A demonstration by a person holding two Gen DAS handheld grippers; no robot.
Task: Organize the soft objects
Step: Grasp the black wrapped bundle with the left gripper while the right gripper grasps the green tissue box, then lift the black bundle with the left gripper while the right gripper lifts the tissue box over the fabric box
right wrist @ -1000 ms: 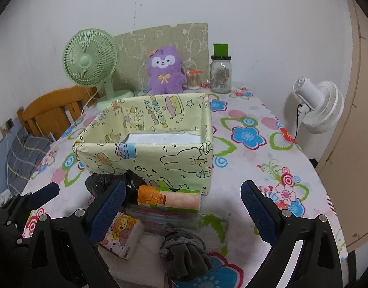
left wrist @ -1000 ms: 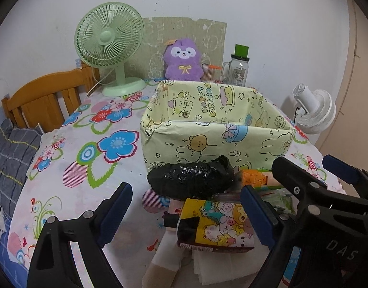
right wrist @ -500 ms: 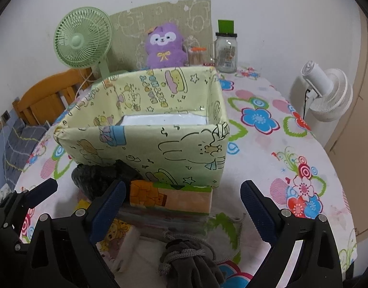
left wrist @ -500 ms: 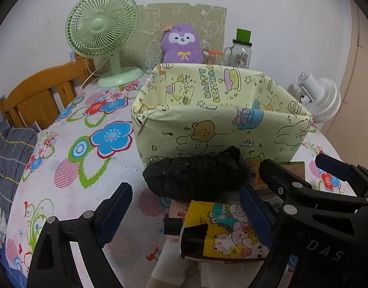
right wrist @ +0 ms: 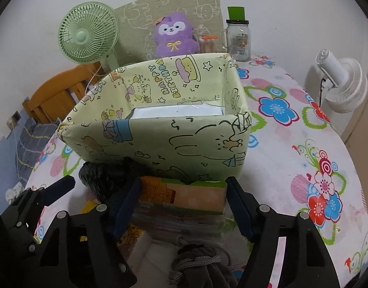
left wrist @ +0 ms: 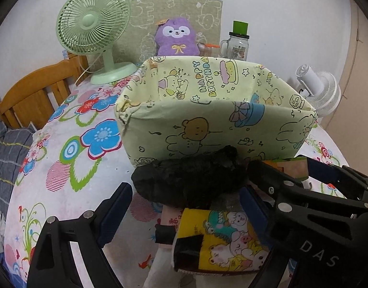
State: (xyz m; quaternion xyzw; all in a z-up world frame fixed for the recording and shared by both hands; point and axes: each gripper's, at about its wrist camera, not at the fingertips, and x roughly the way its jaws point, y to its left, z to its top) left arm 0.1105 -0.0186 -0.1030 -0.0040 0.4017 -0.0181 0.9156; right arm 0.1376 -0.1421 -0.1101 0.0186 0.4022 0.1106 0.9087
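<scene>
A pale yellow cartoon-print box (left wrist: 215,129) stands open on the flowered table; it also shows in the right wrist view (right wrist: 160,132). A black plastic bundle (left wrist: 188,180) lies against its front wall. A yellow cartoon tissue pack (left wrist: 220,240) lies below it, between the pads of my open left gripper (left wrist: 184,213). An orange and green tissue pack (right wrist: 184,194) lies on a stack between the pads of my open right gripper (right wrist: 184,206). A grey knitted bundle (right wrist: 203,266) lies just under the right gripper. Neither gripper touches anything.
A green desk fan (left wrist: 95,28), a purple plush (left wrist: 176,38) and a glass jar (left wrist: 236,43) stand at the back by the wall. A white fan (right wrist: 342,81) is off the right edge. A wooden chair (left wrist: 32,96) stands on the left.
Both grippers have moved forward and lower toward the pile in front of the box. The right gripper's pads now flank the orange and green pack. Nothing was grasped.
</scene>
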